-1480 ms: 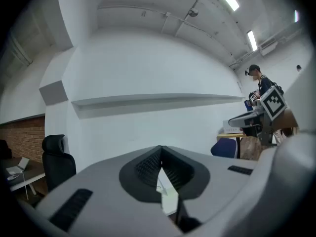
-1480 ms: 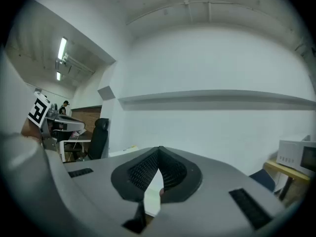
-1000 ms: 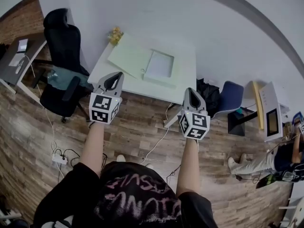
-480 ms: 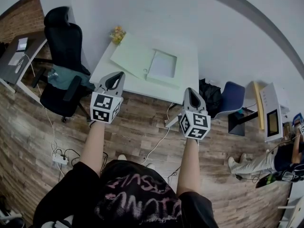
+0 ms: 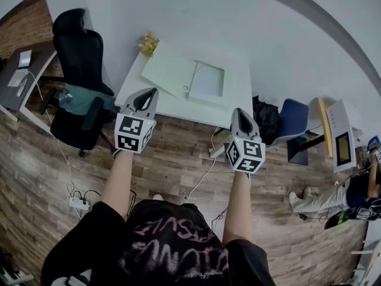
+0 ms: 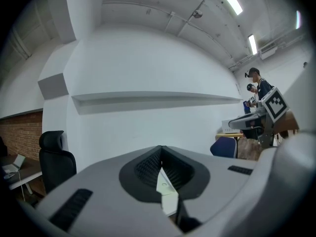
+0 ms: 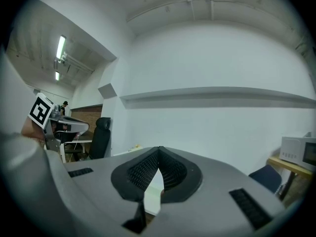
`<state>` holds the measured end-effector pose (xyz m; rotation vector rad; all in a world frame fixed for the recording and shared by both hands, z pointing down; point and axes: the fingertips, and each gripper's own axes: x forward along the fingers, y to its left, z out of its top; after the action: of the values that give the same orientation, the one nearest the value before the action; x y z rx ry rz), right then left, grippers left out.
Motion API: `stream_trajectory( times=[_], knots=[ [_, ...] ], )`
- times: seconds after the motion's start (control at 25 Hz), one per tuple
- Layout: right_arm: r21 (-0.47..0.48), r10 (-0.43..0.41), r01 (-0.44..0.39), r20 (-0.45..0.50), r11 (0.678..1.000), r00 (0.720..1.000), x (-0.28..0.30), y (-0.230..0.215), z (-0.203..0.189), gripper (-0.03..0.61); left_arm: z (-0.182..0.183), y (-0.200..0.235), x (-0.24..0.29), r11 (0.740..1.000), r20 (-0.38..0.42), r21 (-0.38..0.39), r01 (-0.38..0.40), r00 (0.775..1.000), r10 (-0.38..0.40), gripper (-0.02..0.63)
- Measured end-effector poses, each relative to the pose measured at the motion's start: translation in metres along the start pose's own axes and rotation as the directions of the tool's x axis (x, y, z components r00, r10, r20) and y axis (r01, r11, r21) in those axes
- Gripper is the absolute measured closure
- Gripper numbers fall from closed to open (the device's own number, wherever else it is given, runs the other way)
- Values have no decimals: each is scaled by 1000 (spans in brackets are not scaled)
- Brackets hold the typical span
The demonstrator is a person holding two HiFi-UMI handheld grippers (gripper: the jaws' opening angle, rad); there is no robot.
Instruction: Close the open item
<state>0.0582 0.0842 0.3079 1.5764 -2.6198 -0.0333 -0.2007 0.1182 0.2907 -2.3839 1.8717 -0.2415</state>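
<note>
The left gripper point(image 5: 149, 93) and the right gripper point(image 5: 239, 111) point level, side by side and apart, each with its jaws pressed together on nothing, while the open item point(image 5: 206, 81) lies spread flat on the white table point(image 5: 238, 97) just ahead of their tips, roughly between the two.

Case point(image 5: 189, 79): flat, pale green, lying open on white table point(image 5: 241, 100), toward far side of top. Lid point(image 5: 168, 73) swung fully out to left, lying flat on tabletop, plain pale green face up, skewed slightly against table edges. Base point(image 5: 208, 81) just right of it: shallow rectangular tray, pale green rim, whitish inside, contents not readable. Two halves joined along one long edge. Small dark mark at near end of hinge line, too small to identify.
</note>
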Motion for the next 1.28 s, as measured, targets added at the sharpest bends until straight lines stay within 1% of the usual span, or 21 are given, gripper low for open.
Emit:
stream_trajectory(
  times=[0.2,0.36,0.48,0.72,1.0,1.28],
  knots=[
    [10,-16,16,3,1000,1000,1,12,0,568,-2,9,-4,1000,6,-9,18,1000,-18,614],
    [6,-20,20,-1,1000,1000,6,19,0,568,-6,20,-3,1000,1,-22,14,1000,-14,614],
    [13,-32,32,-1,999,1000,10,17,2,568,-8,22,0,1000,-3,-14,18,1000,-18,614],
    [8,-30,30,-2,1000,1000,27,12,0,568,-13,29,15,1000,-6,-24,16,1000,-17,614],
    [30,-27,27,0,999,1000,63,-10,-6,568,-19,39,53,1000,-24,-20,5,1000,-5,614],
    [66,-3,4,-16,998,1000,124,-50,-24,568,-34,42,121,1000,-70,-12,-3,998,2,614]
  ],
)
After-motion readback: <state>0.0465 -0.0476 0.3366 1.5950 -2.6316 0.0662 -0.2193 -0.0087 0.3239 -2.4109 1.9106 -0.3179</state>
